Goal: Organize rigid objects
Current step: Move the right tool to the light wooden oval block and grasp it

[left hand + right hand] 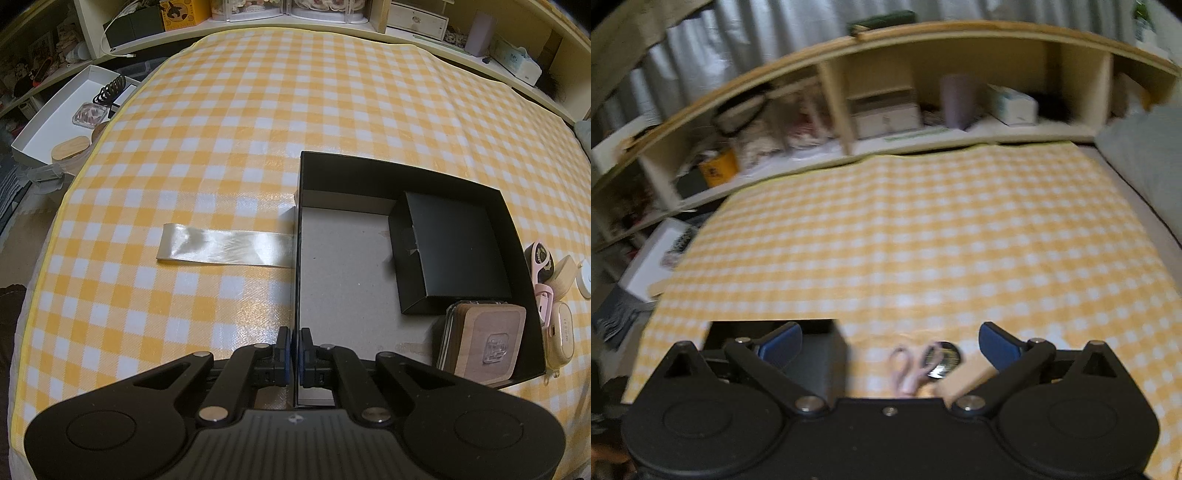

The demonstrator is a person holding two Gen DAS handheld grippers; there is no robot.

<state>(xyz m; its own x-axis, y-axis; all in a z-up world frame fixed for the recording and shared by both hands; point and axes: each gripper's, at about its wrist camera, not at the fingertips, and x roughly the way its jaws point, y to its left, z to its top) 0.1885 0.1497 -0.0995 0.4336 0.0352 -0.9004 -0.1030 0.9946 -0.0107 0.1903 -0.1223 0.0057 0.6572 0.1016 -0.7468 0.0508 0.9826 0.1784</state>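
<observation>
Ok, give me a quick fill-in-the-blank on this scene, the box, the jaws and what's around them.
1. The left gripper has its jaws shut on the big black box's ____ wall.
2. The wooden coaster stack sits ____ the big black box.
3. The right gripper's jaws are ____, with nothing between them.
4. The ribbon lies on the ____ tablecloth.

Missing words: left; inside; open; checked

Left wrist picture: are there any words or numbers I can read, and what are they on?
Nothing reads for sure.
Cream case beside the black box: printed letters, too small to read.
Wooden block inside the black box: a raised emblem, no clear letters.
Yellow box at the back: print too small to read.
Right wrist view: everything is blurred, nothing readable.
</observation>
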